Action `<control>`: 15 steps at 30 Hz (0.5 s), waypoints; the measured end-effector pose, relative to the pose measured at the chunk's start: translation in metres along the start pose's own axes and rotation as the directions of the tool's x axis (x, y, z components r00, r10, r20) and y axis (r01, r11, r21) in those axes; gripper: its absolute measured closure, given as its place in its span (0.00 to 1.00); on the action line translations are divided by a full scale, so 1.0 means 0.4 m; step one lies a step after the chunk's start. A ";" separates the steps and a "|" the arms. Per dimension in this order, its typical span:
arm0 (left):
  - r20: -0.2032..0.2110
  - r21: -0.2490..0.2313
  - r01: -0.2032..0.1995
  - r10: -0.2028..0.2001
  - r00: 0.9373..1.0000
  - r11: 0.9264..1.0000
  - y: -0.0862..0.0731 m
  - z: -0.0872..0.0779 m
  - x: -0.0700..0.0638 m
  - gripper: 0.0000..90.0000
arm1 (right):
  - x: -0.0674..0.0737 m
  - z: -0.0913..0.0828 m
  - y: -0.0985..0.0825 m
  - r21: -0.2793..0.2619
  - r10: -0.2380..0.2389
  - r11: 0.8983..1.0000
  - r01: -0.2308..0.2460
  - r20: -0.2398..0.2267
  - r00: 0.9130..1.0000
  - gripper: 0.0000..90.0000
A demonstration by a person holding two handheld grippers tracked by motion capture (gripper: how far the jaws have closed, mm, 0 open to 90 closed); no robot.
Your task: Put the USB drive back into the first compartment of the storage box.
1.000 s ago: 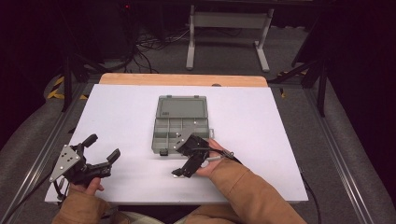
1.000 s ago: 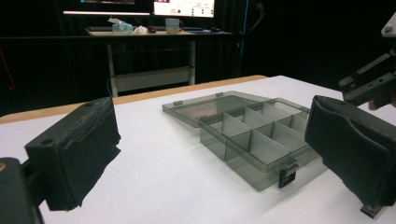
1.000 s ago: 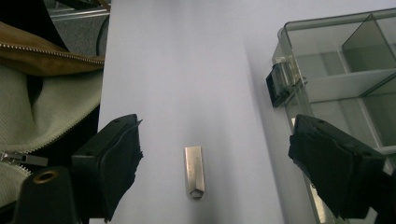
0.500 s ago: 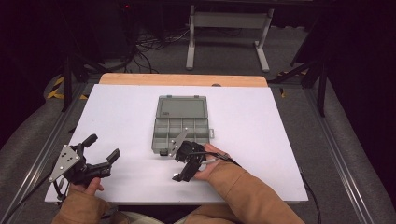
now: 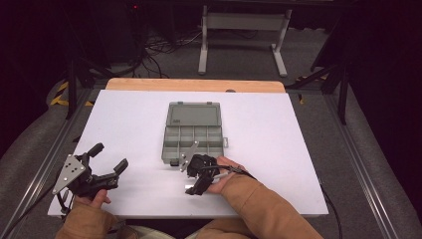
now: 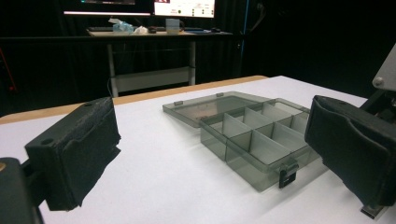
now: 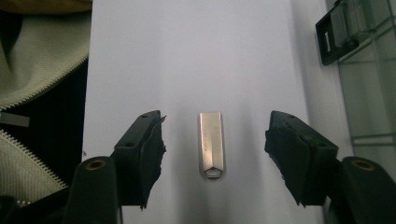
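The right gripper [image 7: 215, 154] points down at the white table top [image 5: 278, 149] with a small, flat, silver metal USB stick [image 7: 211, 144] lying squarely between its two black padded fingers [image 7: 148, 154]; the jaws have just been closing, yet both pads stand clear of the stick, a strip of bare table showing on each side; the stick lies lengthwise along the fingers, its looped end toward the gripper body. In the high view the right gripper [image 5: 195, 185] sits just on the person's side of the grey translucent plastic compartment box [image 5: 193, 140], whose lid lies open flat on the far side; the box's black latch [image 7: 332, 37] shows ahead of the fingertips and off to one side.

The left gripper [image 5: 107, 167] rests near the table's left edge, well apart from the box, its fingers [image 6: 77, 154] spread wide with nothing between them.

The judgement from here: the stick is thin and lies flat, so pads riding too high could close above it and slide off its smooth top; pads meeting it unevenly could spin it or push it sideways out of the gap; a grip only on the narrow edges could let it tip and drop during the lift; the tips could also scrape the table if pressed down too hard.
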State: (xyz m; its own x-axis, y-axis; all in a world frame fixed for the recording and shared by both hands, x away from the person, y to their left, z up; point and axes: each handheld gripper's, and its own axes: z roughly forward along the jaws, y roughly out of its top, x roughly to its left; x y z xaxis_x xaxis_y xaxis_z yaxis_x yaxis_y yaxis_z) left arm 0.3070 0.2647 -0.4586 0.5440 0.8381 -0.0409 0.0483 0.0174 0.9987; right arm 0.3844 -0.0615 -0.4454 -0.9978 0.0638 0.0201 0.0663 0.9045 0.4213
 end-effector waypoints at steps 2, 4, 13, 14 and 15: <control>-0.001 0.002 -0.001 0.001 1.000 1.000 0.000 0.000 0.001 0.04 | -0.002 0.003 -0.002 0.002 -0.010 1.000 0.010 -0.002 1.000 0.44; -0.001 0.001 0.000 0.000 1.000 1.000 0.000 0.000 0.000 0.04 | 0.001 0.008 -0.006 0.021 -0.003 1.000 0.003 -0.002 1.000 0.48; 0.000 0.001 0.001 -0.001 1.000 1.000 0.000 0.000 0.000 0.04 | 0.007 0.017 -0.011 0.039 -0.041 0.998 0.040 0.010 0.999 0.68; 0.000 0.001 0.001 -0.001 1.000 1.000 0.000 0.000 0.000 0.04 | 0.008 0.017 -0.011 0.041 -0.042 0.998 0.042 0.011 0.999 0.69; 0.000 0.001 0.001 -0.001 1.000 1.000 0.000 0.000 0.000 0.04 | 0.009 0.017 -0.012 0.043 -0.049 0.998 0.048 0.017 0.999 0.72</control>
State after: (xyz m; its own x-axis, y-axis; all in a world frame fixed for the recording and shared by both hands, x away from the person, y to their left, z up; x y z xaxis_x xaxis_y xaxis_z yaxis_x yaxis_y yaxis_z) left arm 0.3069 0.2645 -0.4586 0.5439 0.8381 -0.0415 0.0496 0.0173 0.9986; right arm 0.3806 -0.0626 -0.4534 -0.9995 0.0267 -0.0156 0.0187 0.9238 0.3825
